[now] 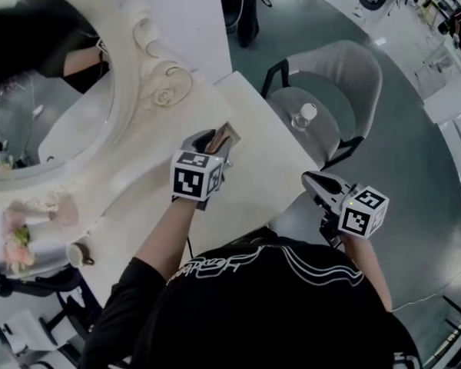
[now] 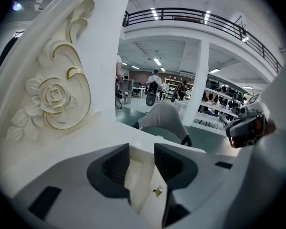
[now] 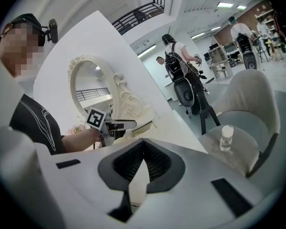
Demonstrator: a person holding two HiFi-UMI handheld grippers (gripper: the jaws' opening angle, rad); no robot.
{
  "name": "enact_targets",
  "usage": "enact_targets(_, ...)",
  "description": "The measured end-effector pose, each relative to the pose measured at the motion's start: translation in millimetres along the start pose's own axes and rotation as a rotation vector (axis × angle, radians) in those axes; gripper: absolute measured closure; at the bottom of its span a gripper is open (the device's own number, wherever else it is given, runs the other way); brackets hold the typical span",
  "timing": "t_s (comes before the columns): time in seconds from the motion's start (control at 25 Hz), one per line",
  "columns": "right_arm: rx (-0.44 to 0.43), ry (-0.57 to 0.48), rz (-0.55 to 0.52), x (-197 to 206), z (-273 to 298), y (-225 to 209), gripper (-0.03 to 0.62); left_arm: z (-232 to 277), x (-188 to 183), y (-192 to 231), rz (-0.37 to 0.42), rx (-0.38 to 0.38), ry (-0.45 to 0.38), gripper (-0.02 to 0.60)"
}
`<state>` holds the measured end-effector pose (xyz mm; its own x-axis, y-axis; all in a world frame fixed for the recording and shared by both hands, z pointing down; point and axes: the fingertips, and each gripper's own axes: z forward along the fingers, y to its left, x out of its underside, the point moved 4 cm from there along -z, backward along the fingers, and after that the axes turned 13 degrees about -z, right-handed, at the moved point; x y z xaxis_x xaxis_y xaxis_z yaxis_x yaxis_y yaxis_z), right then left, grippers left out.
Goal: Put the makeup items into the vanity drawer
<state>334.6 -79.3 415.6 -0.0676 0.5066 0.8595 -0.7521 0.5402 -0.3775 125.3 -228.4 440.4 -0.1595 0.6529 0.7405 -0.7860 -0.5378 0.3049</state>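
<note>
A small white drawer (image 1: 226, 135) with a gold knob (image 2: 157, 191) stands open on the white vanity top (image 1: 253, 183), beside the carved mirror frame. My left gripper (image 1: 215, 144) hangs just over it. In the left gripper view the left gripper (image 2: 142, 152) is open, and the drawer (image 2: 139, 185) shows through the gap with nothing gripped. My right gripper (image 1: 312, 180) hovers at the table's right edge. Its tips meet in the right gripper view, so the right gripper (image 3: 142, 145) is shut and empty. No makeup item shows in any view.
An oval mirror (image 1: 38, 98) in an ornate rose frame (image 2: 55, 97) rises at the left. Pink flowers (image 1: 17, 241) and a cup (image 1: 80, 254) sit on the near left. A grey chair (image 1: 334, 83) with a small bottle (image 1: 303, 116) on its seat stands right of the table.
</note>
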Motion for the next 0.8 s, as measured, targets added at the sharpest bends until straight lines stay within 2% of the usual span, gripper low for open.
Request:
enact_targets(0.12,-0.015,0.008,-0.013,-4.2,6.2,2.9,0.568,-18.7,-1.1,2.5,-0.022,0.004,-0.023,0.428)
enact_targets(0.24,-0.051,0.022,-0.041,-8.5,19.3,10.5,0.568,-41.2,3.2,5.9,-0.080,0.034,-0.042,0.432)
enact_targets(0.44,-0.136,0.050,-0.098,-14.7,43.6,32.8,0.568,-82.5,23.0,12.2,-0.179,0.051,-0.063,0.496)
enact_targets(0.6,-0.193,0.059,-0.182,-23.8,62.9,58.5,0.568,-121.0,41.9,11.1,-0.274,0.084,-0.098,0.524)
enact_targets(0.8,-0.263,0.068,-0.247,-32.3,83.8,90.6,0.568,-162.2,62.1,6.5,-0.301,0.090,-0.139,0.552)
